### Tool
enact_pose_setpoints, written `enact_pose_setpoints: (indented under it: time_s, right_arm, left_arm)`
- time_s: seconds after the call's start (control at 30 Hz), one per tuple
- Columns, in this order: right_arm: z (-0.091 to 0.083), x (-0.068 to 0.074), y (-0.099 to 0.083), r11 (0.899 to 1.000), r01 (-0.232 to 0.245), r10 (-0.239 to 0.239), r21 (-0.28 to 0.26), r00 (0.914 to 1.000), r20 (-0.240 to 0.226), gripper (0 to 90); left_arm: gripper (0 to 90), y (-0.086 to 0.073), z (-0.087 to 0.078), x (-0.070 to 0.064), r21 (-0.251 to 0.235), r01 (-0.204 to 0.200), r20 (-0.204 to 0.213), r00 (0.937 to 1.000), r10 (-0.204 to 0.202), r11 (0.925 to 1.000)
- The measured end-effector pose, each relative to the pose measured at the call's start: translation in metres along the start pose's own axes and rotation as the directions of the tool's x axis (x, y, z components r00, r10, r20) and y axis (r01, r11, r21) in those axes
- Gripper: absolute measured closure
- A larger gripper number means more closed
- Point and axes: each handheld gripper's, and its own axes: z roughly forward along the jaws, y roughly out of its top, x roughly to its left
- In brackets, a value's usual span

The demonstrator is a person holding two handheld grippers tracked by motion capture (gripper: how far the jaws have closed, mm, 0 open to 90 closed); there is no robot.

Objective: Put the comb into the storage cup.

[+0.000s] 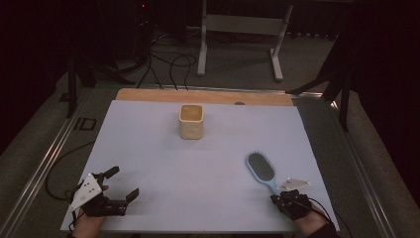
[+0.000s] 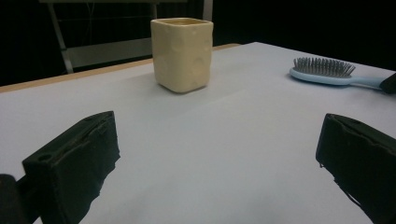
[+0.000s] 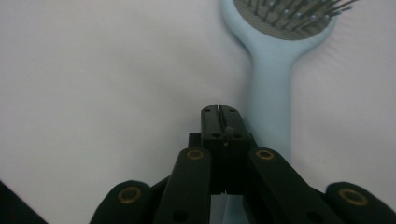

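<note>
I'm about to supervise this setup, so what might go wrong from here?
The right claw is shut just above the blue hairbrush handle, not around it, so pushing down may skid the brush. The handle is thin and flat on the table, hard to pinch. The open left claw sweeping forward might topple the yellow cup.

hand-held gripper closed (empty) | beside blue hairbrush handle

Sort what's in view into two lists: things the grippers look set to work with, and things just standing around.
Likely in play (a guess):
- hairbrush, handle beside the right gripper, whose fingers are shut
- cream cup, ahead of the open left gripper

Standing around:
- white frame beyond the table
- floor cables
</note>
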Motion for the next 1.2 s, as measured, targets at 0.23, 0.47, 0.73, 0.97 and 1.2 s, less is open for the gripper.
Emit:
enact_pose_setpoints:
  time_s: [0.23,0.47,0.73,0.97,1.2]
  right_arm:
    - [-0.001,-0.008,-0.001,1.000,-0.008,0.008,0.007,0.9998,0.017,90.0]
    - [-0.006,-0.008,0.003,1.000,0.024,-0.024,-0.006,0.9997,0.006,90.0]
    - [-0.016,-0.009,0.013,0.998,0.058,-0.058,-0.037,0.9983,0.005,89.2]
    - [-0.025,-0.013,0.021,0.996,0.073,-0.072,-0.056,0.9973,0.018,84.7]
    - [-0.035,-0.017,0.033,0.994,0.085,-0.084,-0.063,0.9962,0.023,75.7]
  left_arm:
    - [0.0,0.000,0.000,0.000,0.000,-0.003,0.000,1.0000,0.003,1.0000]
    - [0.0,0.000,0.000,0.000,0.001,-0.002,0.002,1.0000,0.002,1.0000]
    - [0.0,0.000,0.000,0.000,0.000,-0.002,0.001,1.0000,0.002,1.0000]
    - [0.0,0.000,0.000,0.000,-0.001,-0.004,0.001,1.0000,0.004,1.0000]
    - [0.0,0.001,0.000,0.000,-0.003,-0.001,0.002,1.0000,0.001,1.0000]
